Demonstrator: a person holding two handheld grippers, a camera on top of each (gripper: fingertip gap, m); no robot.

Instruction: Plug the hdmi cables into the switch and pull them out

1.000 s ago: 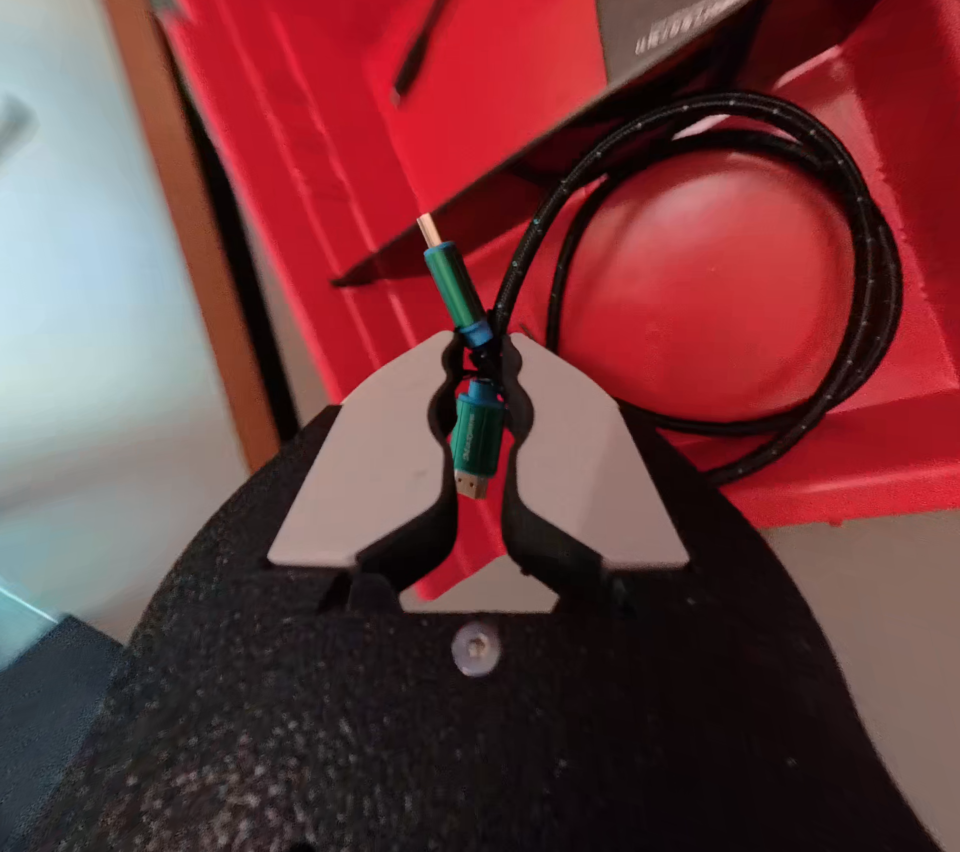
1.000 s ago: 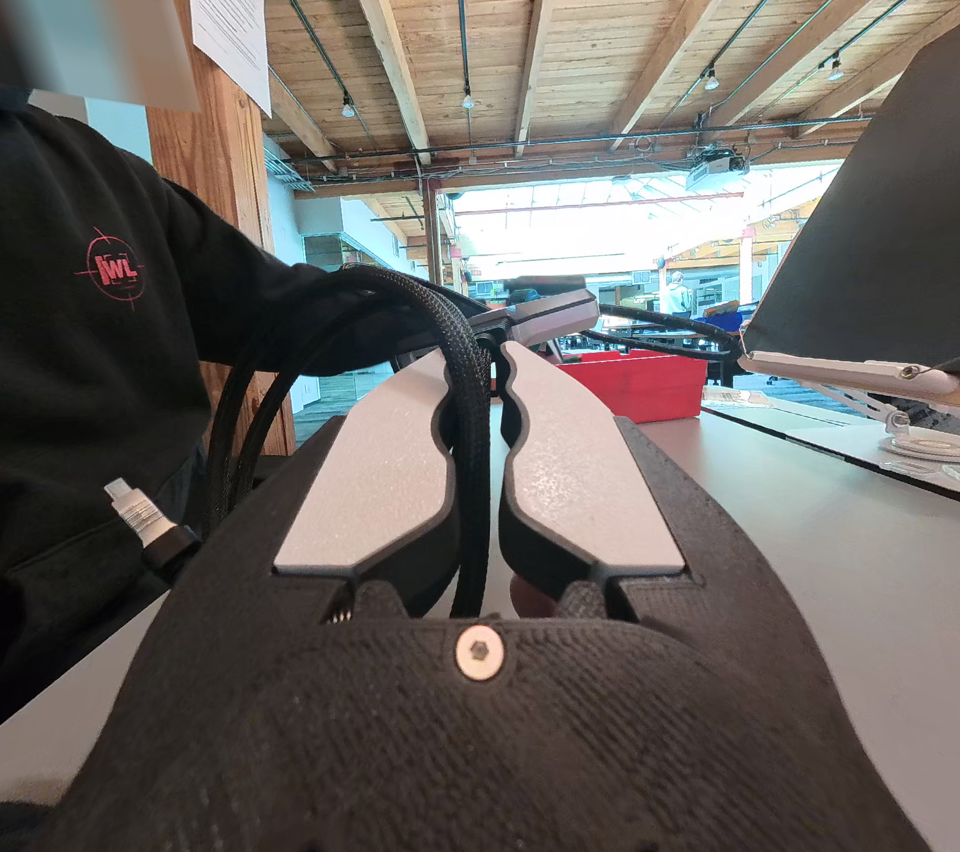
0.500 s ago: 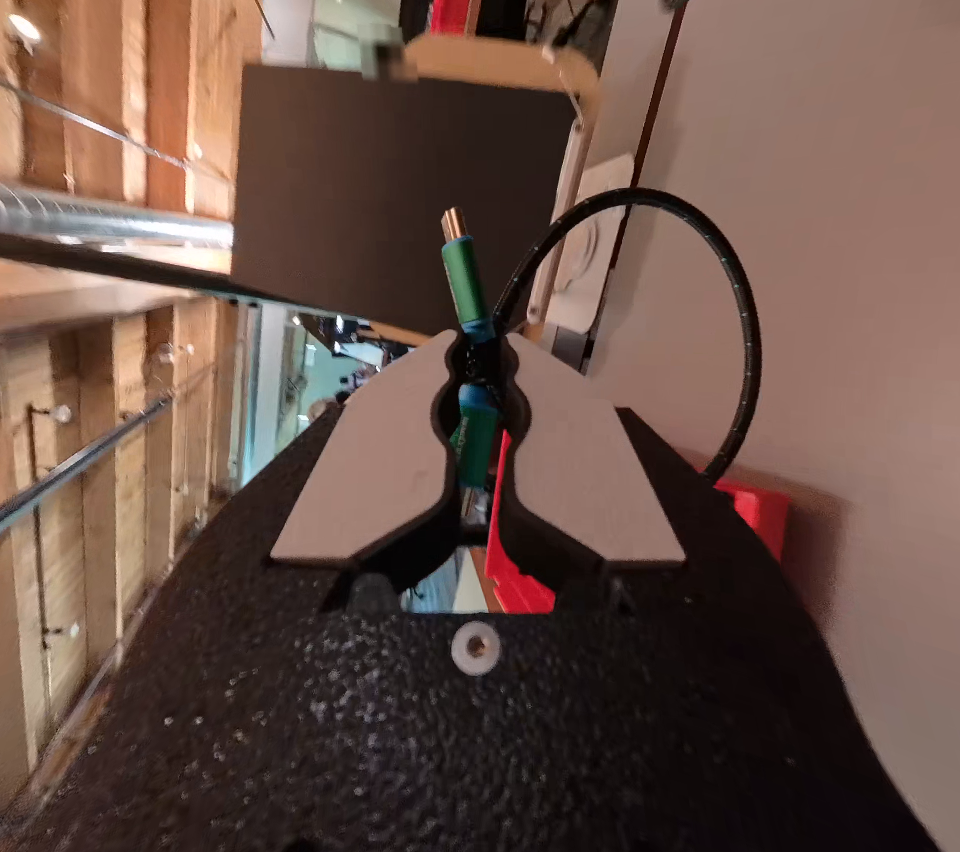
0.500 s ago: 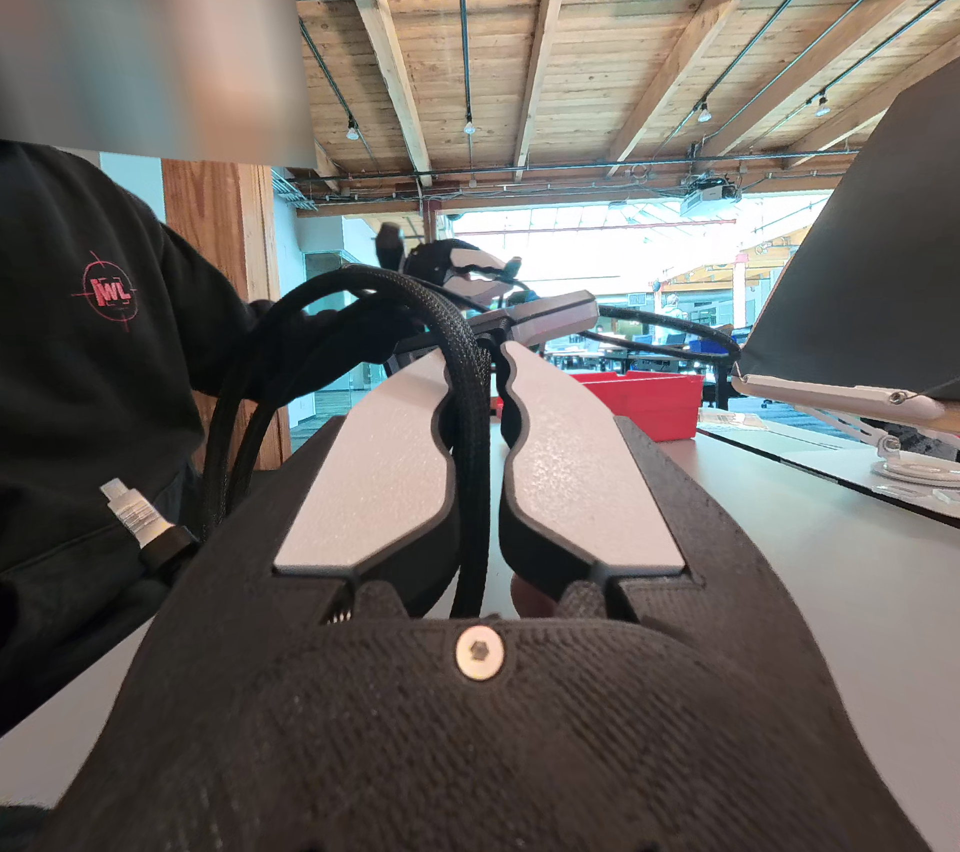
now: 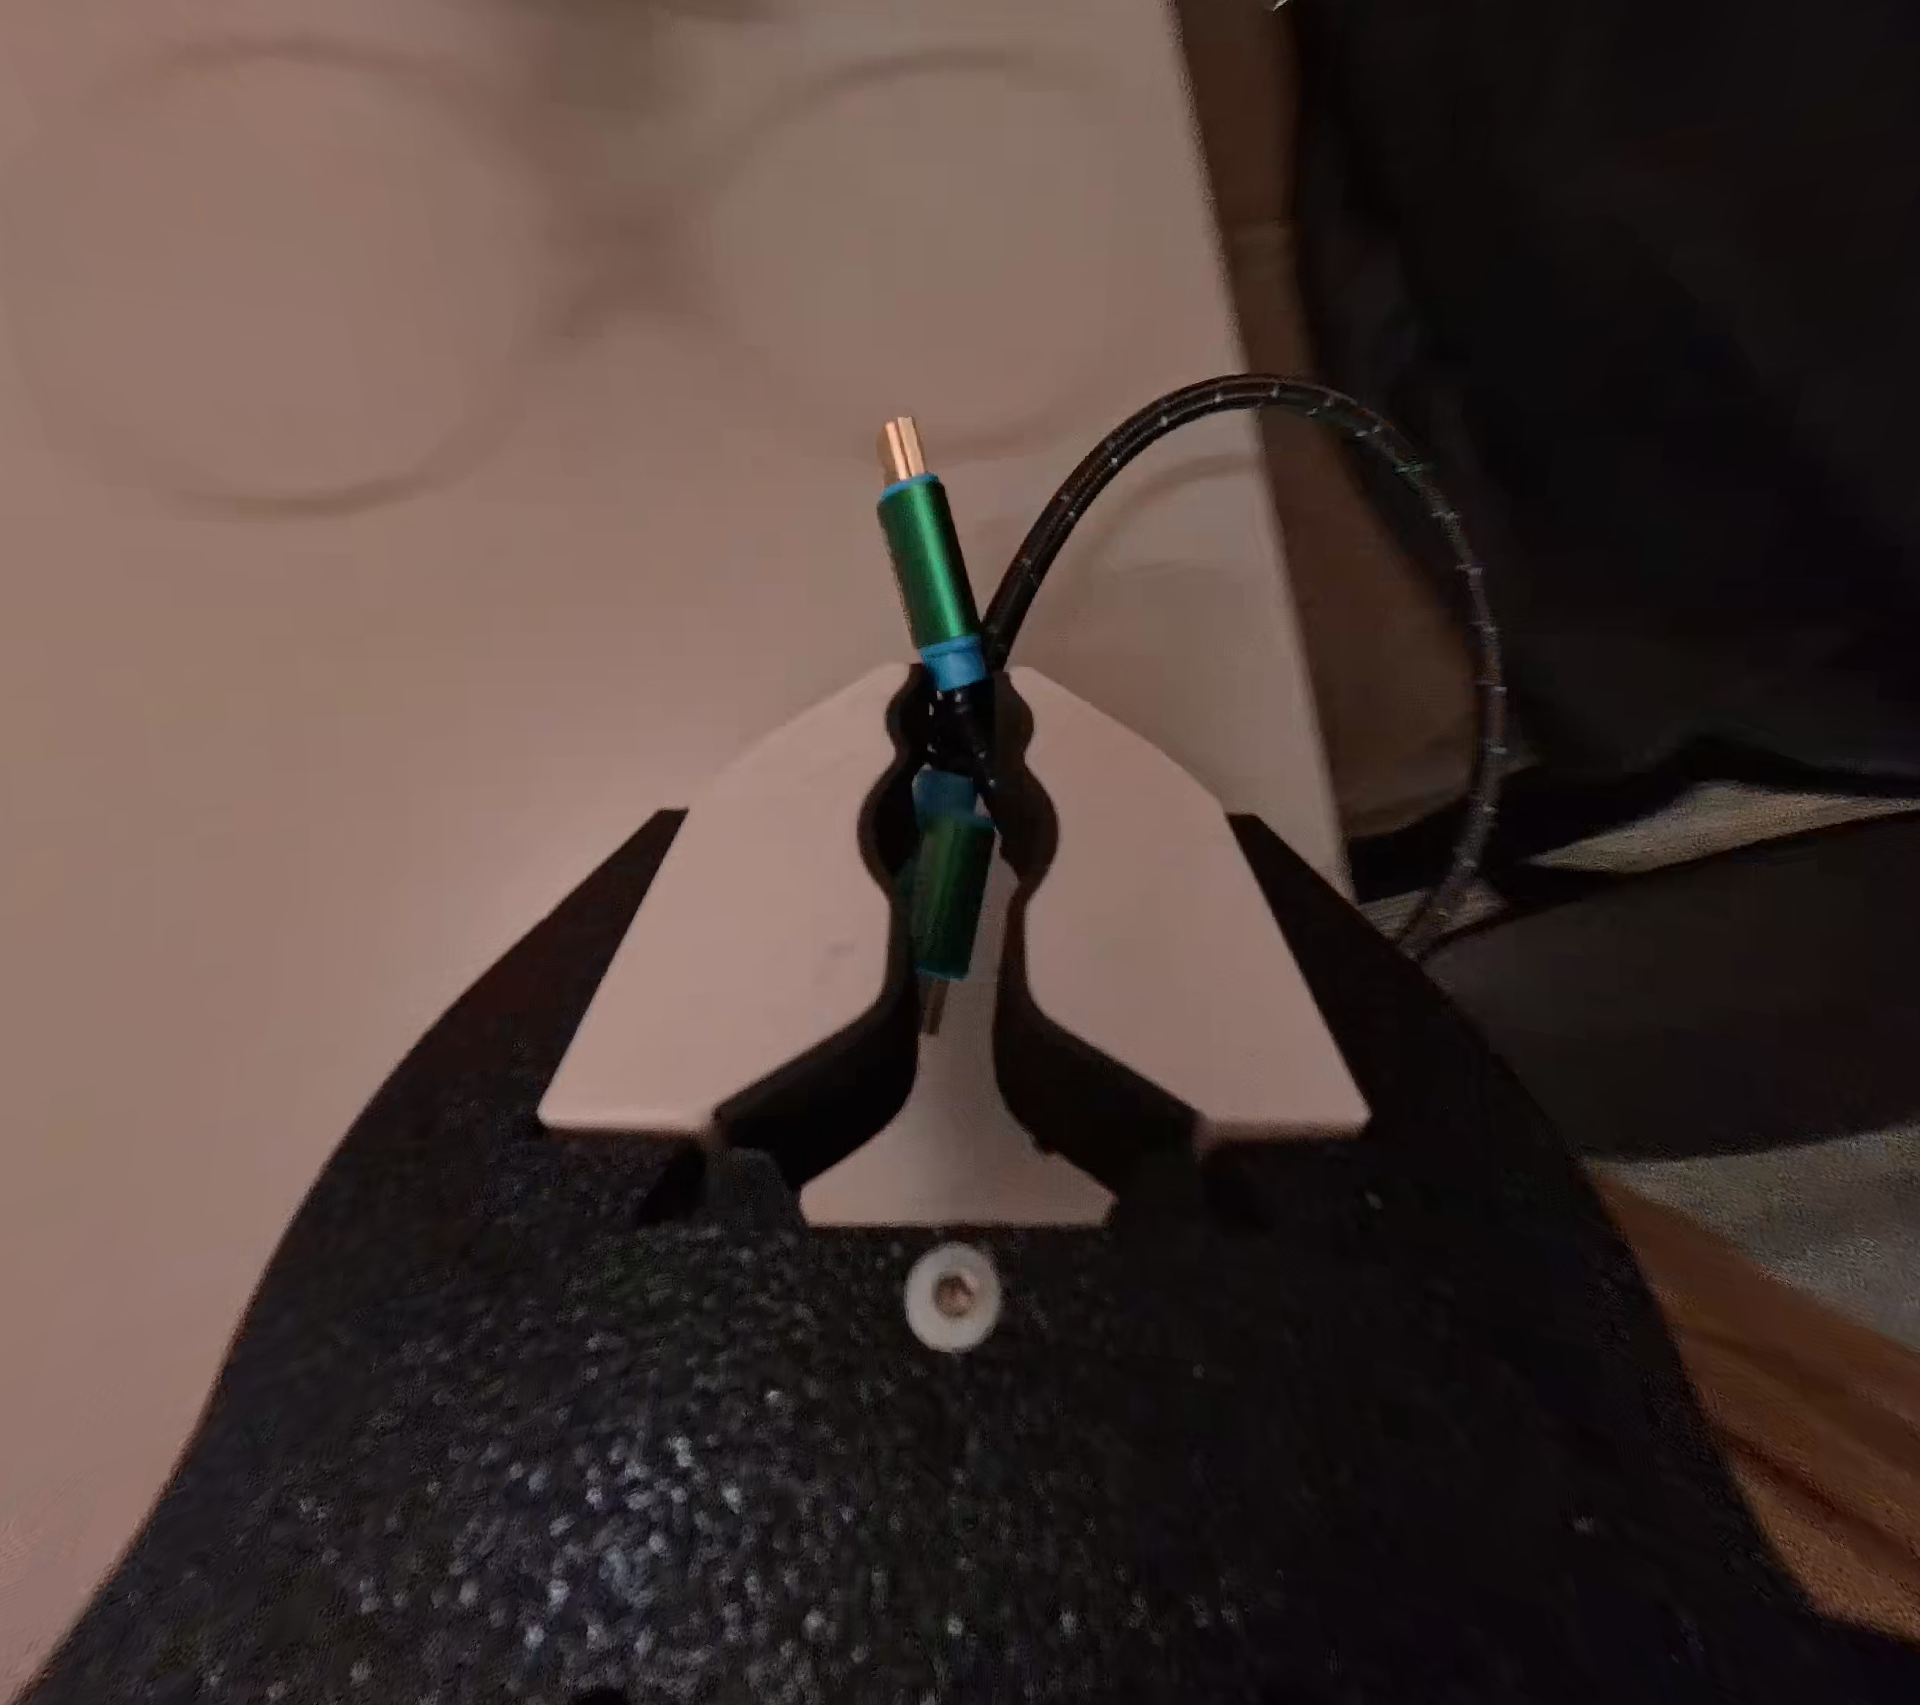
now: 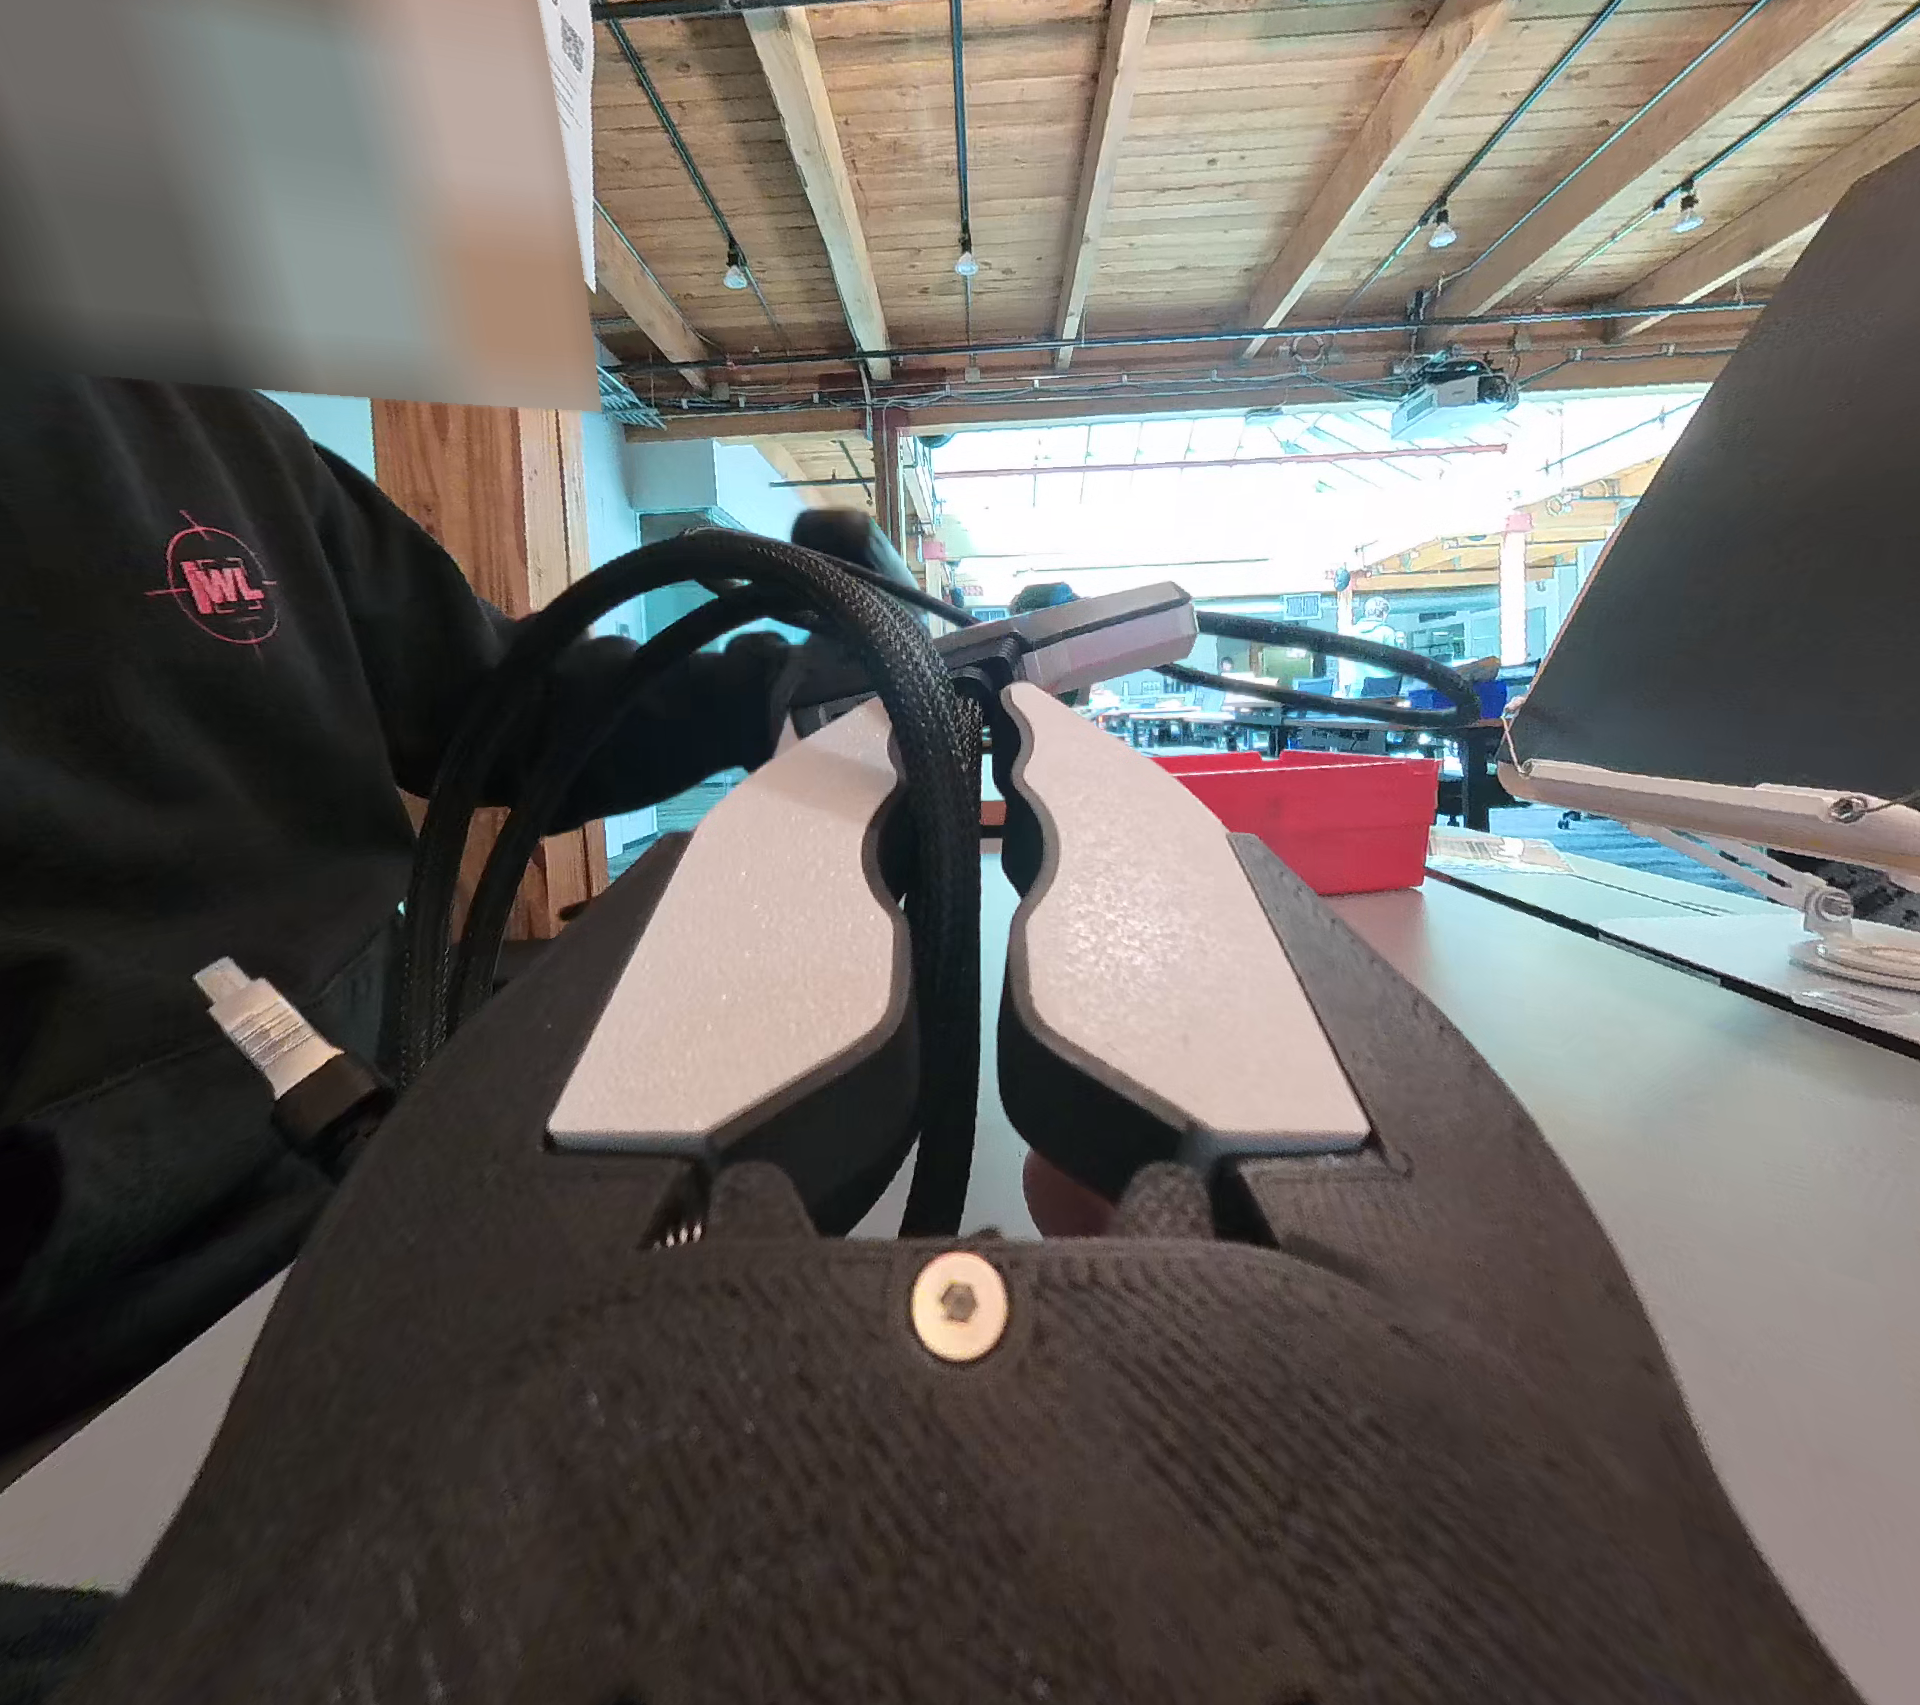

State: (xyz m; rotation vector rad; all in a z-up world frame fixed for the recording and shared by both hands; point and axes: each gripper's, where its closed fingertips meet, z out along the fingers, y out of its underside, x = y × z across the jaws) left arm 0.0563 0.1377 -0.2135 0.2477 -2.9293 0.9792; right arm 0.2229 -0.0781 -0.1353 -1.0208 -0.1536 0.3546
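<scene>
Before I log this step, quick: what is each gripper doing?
Left gripper: closed on the green-plugged HDMI cable, just behind the plug.
Right gripper: closed on the thick black braided cable.

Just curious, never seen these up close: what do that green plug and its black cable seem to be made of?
The green plug looks like metal with a satin, probably anodised finish, judging by its soft sheen; its tip looks gold-coloured. The black cable seems wrapped in woven fabric braid, with pale flecks along it.
</scene>
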